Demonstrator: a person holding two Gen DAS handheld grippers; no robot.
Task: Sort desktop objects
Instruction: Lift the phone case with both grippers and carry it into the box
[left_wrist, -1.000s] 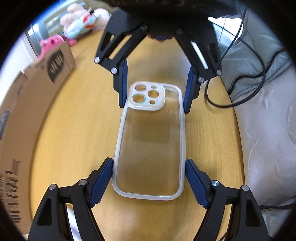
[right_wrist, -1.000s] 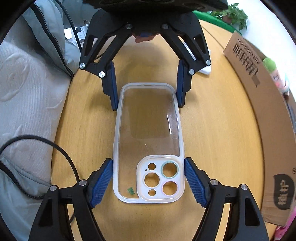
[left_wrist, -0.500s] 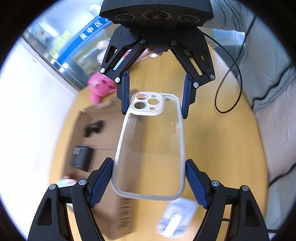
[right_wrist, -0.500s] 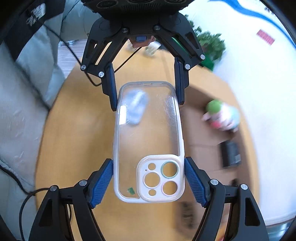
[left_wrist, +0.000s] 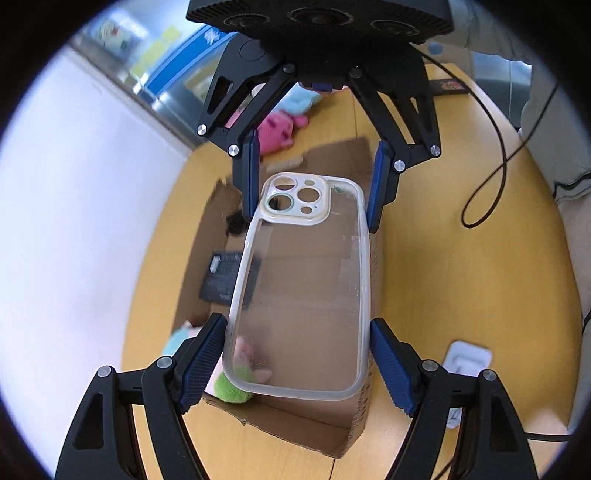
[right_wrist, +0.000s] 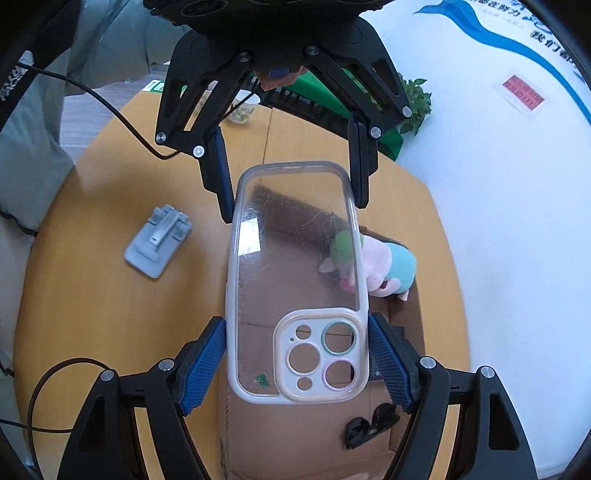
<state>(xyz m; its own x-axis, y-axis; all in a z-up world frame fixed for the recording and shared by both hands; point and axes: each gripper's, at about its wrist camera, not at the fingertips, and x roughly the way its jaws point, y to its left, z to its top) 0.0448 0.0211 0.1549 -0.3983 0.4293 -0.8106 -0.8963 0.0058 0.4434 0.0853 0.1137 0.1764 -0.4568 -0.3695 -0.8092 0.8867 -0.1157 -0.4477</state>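
Observation:
A clear phone case (left_wrist: 301, 295) with a white rim is held in the air between both grippers, above an open cardboard box (left_wrist: 295, 424). My left gripper (left_wrist: 297, 363) is shut on its plain end. My right gripper (right_wrist: 297, 363) is shut on its camera end (right_wrist: 317, 356). In the left wrist view the right gripper (left_wrist: 314, 184) grips the far end. In the right wrist view the left gripper (right_wrist: 291, 188) grips the far end. The box (right_wrist: 295, 435) lies directly below the case.
Inside the box lie a plush toy (right_wrist: 376, 266), a black device (left_wrist: 221, 277) and black sunglasses (right_wrist: 369, 424). A grey mount (right_wrist: 159, 240) lies on the round wooden table (right_wrist: 110, 314). A black cable (left_wrist: 491, 177), a pink plush (left_wrist: 280, 129) and a paper cup (right_wrist: 242, 107) are further off.
Both grippers have lifted the case off the table and carried it over the open cardboard box. Both stay shut on the case.

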